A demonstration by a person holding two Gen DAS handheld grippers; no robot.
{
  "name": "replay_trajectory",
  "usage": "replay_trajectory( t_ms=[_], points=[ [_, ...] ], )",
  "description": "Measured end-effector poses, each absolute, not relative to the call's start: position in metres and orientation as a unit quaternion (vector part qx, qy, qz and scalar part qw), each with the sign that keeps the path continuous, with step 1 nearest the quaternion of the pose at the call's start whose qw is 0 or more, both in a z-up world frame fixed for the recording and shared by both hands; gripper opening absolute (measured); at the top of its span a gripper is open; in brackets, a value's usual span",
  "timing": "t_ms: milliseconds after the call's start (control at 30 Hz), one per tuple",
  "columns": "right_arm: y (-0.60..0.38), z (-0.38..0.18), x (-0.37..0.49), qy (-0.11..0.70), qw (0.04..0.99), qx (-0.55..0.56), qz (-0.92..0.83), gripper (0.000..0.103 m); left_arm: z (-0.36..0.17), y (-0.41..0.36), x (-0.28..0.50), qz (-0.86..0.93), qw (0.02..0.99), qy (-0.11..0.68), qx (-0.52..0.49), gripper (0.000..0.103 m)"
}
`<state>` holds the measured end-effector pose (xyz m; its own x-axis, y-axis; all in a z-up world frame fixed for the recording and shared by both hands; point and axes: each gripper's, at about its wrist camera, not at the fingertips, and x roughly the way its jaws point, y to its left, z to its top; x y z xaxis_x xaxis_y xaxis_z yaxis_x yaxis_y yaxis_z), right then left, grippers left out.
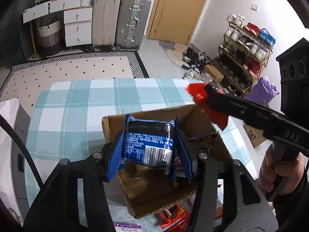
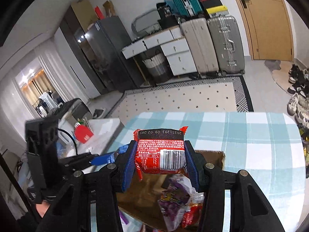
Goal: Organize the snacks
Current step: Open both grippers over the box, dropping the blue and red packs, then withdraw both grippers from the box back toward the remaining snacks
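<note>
A cardboard box [image 1: 154, 193] sits on the checked table [image 1: 77, 106], under both grippers. The left gripper [image 1: 149, 145] clamps a blue packet [image 1: 150, 143] over the box. The right gripper [image 2: 160, 158], beside it, clamps a red packet [image 2: 161, 152].

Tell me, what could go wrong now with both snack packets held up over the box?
1. The left gripper and right gripper sit close over the same brown cardboard box, so they might bump.
2. The crinkly blue snack packet and red snack packet are pinched only at their sides; either could slip and land on the checked blue tablecloth instead.
</note>
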<state>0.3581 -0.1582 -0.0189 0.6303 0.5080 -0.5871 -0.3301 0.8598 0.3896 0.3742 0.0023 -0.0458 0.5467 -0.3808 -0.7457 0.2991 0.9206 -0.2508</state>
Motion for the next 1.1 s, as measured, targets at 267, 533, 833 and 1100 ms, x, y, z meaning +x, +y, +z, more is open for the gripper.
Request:
replay_trajectory(
  t_ms=[267, 533, 833, 1100],
  points=[
    [-0.154, -0.048, 0.364, 0.388, 0.892, 0.095, 0.214, 0.056, -0.073, -0.01, 0.389, -0.196, 0.863, 0.463, -0.038, 0.054],
    [-0.163, -0.042, 0.351, 0.37, 0.9, 0.09, 0.212, 0.074, -0.066, -0.013, 0.382, -0.204, 0.865, 0.457, -0.045, 0.071],
    [-0.179, -0.017, 0.301, 0.329, 0.911, 0.106, 0.225, 0.075, -0.038, -0.007, 0.341, -0.197, 0.878, 0.436, -0.035, 0.071],
    [-0.199, 0.003, 0.243, 0.278, 0.922, 0.126, 0.238, 0.082, -0.011, 0.005, 0.282, -0.18, 0.9, 0.396, -0.028, 0.071]
  ],
)
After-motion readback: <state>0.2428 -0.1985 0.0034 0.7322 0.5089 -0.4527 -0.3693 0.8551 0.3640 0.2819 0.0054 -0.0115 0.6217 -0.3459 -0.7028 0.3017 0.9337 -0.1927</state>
